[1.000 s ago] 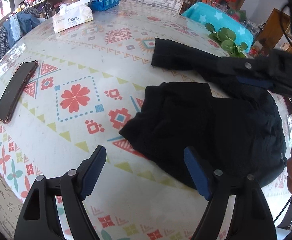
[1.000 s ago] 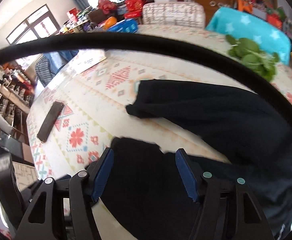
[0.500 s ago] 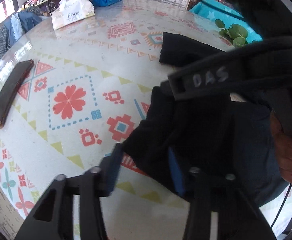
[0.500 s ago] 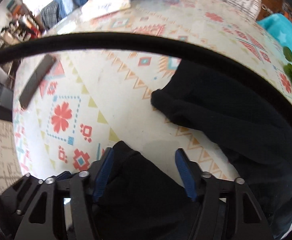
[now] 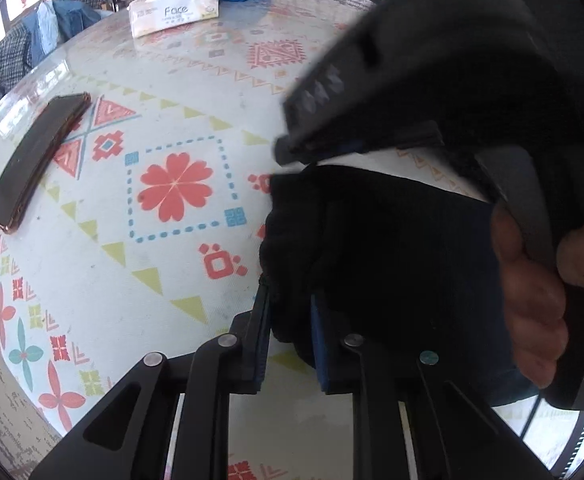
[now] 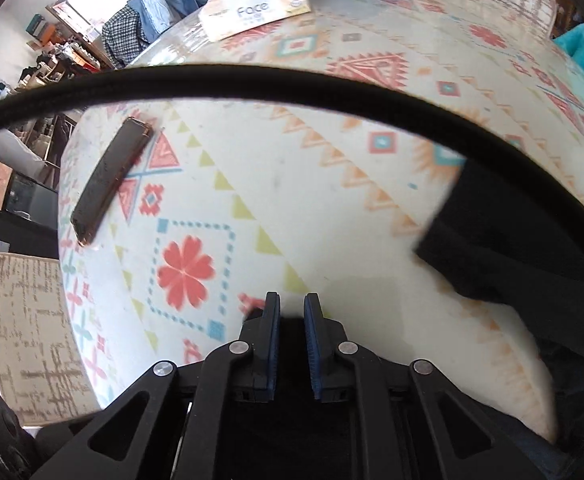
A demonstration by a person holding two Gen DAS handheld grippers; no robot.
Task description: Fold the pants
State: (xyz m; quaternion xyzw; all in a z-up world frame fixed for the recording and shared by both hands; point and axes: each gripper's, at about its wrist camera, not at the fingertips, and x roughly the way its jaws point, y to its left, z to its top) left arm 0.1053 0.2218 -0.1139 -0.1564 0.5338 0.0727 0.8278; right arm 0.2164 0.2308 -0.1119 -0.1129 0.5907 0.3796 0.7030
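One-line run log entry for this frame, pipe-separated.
stage: grasping hem | left tongs: closing on black pants | right tongs: shut on pants | phone: left on table

Much of the pants (image 5: 392, 240) hidden.
Covered at right by the blurred right tool (image 5: 292, 156) and a hand (image 5: 532, 300); cut off by the frame's edge in the right wrist view; far desk (image 6: 372, 8) items blurred, unreadable.

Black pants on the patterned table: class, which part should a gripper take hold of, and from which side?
Grip the black pants at the bunched leg end nearest the flower print, coming steeply from above at the table's near edge. That edge humps up off the cloth, so jaws can straddle it. The left gripper is closing on it there.
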